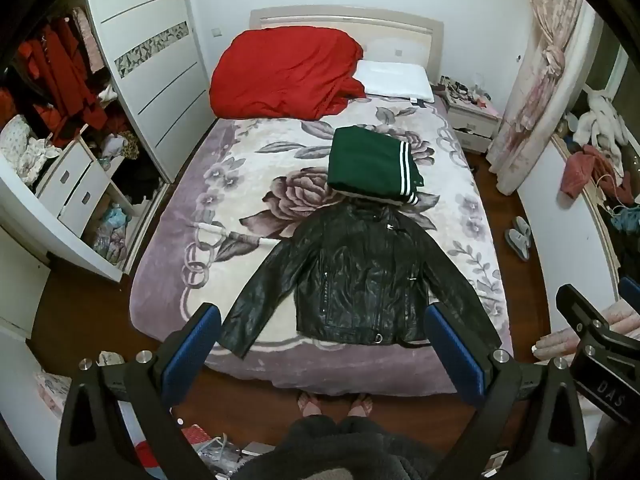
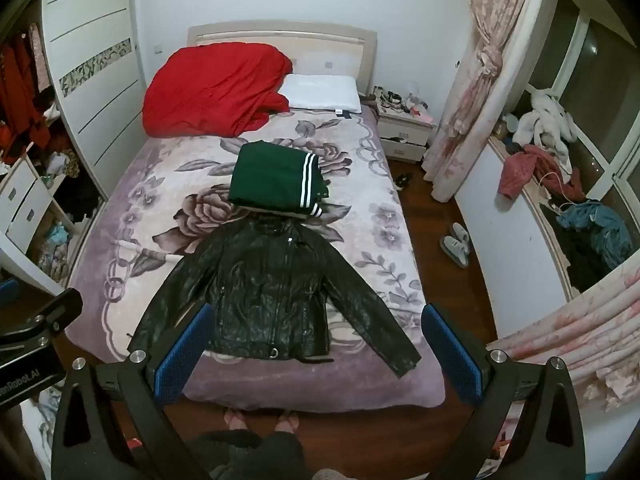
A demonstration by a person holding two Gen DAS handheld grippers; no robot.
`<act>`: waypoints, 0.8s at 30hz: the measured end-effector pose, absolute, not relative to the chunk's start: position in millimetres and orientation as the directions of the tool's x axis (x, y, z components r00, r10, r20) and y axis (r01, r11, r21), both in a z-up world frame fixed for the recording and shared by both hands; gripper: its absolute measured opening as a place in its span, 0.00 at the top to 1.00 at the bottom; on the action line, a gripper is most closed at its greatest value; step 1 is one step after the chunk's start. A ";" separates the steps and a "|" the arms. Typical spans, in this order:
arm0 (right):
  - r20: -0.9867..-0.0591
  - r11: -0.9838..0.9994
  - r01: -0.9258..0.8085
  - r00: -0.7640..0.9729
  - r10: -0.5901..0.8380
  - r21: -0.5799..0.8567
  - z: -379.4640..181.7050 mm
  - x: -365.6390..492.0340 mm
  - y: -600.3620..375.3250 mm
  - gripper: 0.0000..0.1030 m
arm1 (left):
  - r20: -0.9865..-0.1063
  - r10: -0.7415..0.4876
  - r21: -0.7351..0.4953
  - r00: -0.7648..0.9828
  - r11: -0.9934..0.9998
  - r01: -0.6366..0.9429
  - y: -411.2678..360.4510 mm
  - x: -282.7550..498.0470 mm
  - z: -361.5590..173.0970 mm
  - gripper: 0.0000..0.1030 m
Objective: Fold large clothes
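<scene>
Your left claw [image 1: 320, 356] and right claw [image 2: 316, 354] both hang spread and empty; the black jacket [image 1: 360, 276] lies flat at twelve o'clock — collar away, sleeves splayed — one sleeve per claw.

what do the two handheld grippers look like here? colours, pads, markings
Both match: the left gripper and right gripper have matte black, forked frames with silver round bolt heads, and each finger carries a blue textured pad. White lettering shows on the black body of each seen from the other's camera, only partly readable. No cables visible.
</scene>
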State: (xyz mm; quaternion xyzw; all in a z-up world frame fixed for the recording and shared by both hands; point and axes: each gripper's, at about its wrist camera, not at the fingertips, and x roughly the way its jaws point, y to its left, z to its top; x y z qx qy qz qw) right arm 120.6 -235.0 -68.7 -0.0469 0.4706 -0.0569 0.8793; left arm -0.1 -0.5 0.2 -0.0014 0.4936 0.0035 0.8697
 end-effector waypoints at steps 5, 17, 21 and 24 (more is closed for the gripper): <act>-0.823 0.990 0.056 0.550 -0.141 -0.132 -67.7 119.0 -234.2 0.00 | -0.856 0.001 0.000 0.518 1.000 -0.001 -1.1 -1.7 0.6 0.00; -0.823 0.989 0.059 0.550 -0.144 -0.134 -64.6 117.6 -233.4 0.00 | -0.853 0.002 -0.005 0.521 1.000 -0.011 -0.4 1.4 7.2 0.00; -0.822 0.989 0.058 0.551 -0.144 -0.135 -64.5 116.1 -234.2 0.00 | -0.852 0.002 -0.004 0.523 1.000 -0.010 -0.5 1.0 7.5 0.00; -0.821 0.989 0.059 0.553 -0.144 -0.134 -65.2 114.5 -234.2 0.00 | -0.851 0.002 -0.004 0.526 1.000 -0.009 -1.5 6.4 16.6 0.00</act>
